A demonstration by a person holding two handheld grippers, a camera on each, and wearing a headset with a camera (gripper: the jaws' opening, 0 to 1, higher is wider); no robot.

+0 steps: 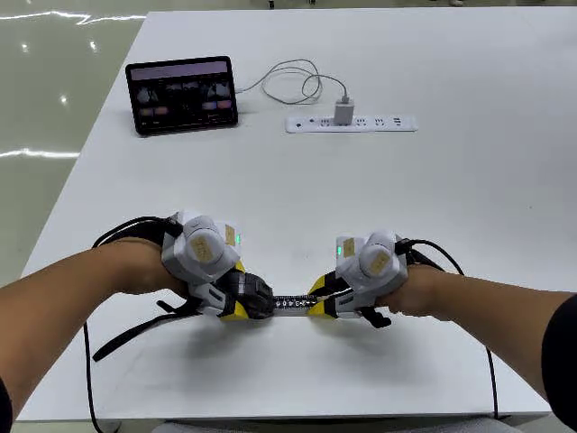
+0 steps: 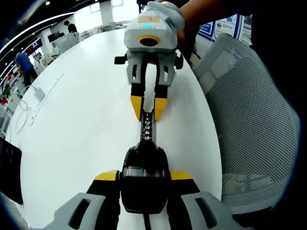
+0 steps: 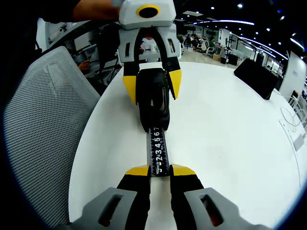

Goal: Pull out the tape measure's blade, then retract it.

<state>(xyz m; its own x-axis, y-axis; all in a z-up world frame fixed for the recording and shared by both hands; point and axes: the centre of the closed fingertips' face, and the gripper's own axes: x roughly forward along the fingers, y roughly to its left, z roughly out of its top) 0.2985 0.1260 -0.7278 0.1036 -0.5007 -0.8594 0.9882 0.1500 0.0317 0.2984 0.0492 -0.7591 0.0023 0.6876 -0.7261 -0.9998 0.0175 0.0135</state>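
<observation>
The black tape measure case [image 1: 250,296] [image 2: 144,177] [image 3: 152,98] rests near the white table's front edge, held in my left gripper [image 1: 236,296] [image 2: 144,175], which is shut on it. A short length of black blade [image 1: 293,302] [image 2: 147,128] [image 3: 157,152] with white numbers runs out from the case. My right gripper [image 1: 317,302] [image 3: 159,170] is shut on the blade's end, its yellow tips pinching it. The two grippers face each other, a few centimetres apart.
A dark tablet [image 1: 182,93] stands at the back left of the white table [image 1: 433,189]. A white power strip [image 1: 352,123] with a charger and a looped cable [image 1: 293,81] lies behind the middle. A grey mesh chair back [image 2: 254,124] [image 3: 43,129] is close to the front edge.
</observation>
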